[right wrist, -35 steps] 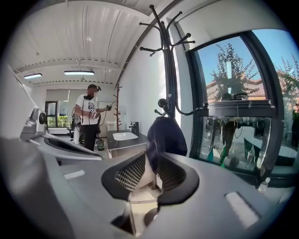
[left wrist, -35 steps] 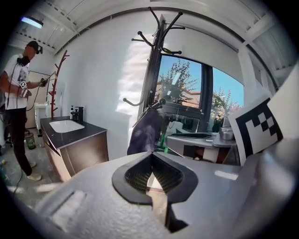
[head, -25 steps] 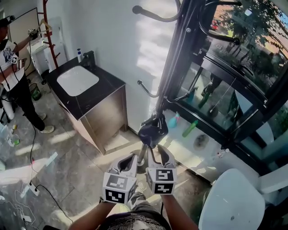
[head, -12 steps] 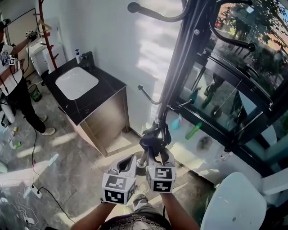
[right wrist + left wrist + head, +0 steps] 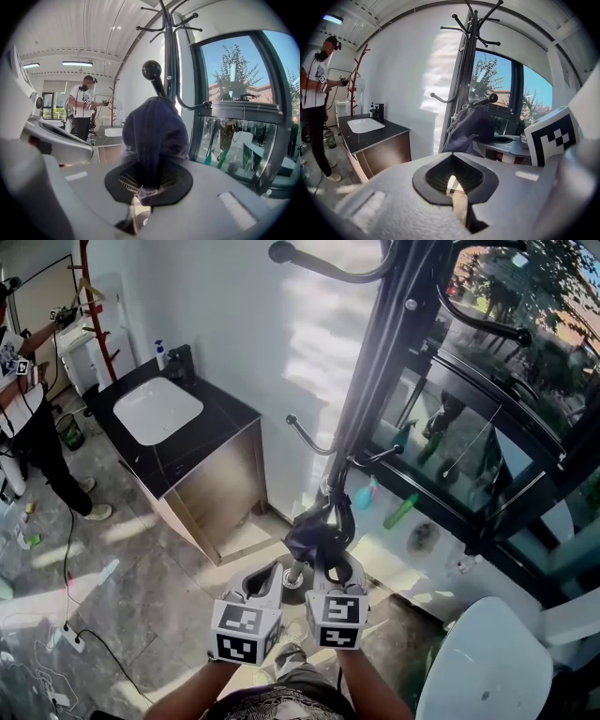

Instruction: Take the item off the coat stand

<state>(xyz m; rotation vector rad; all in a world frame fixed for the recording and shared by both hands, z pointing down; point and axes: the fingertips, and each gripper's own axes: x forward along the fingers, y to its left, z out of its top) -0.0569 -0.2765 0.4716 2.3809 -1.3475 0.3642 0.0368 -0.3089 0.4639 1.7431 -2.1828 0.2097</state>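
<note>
Cap (image 5: pixel 152 133) between right gripper's (image 5: pixel 140 191) closing jaws.

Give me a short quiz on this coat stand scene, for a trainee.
1. True or false: the left gripper holds the cloth.
2. What is set in the counter? A: sink. B: stove. C: kettle.
3. The cloth hangs on the stand. Which gripper has it between its jaws?

Key: 1 false, its jaws are together and empty. 2 A. 3 the right gripper; its jaws are closing with the cloth between them.
</note>
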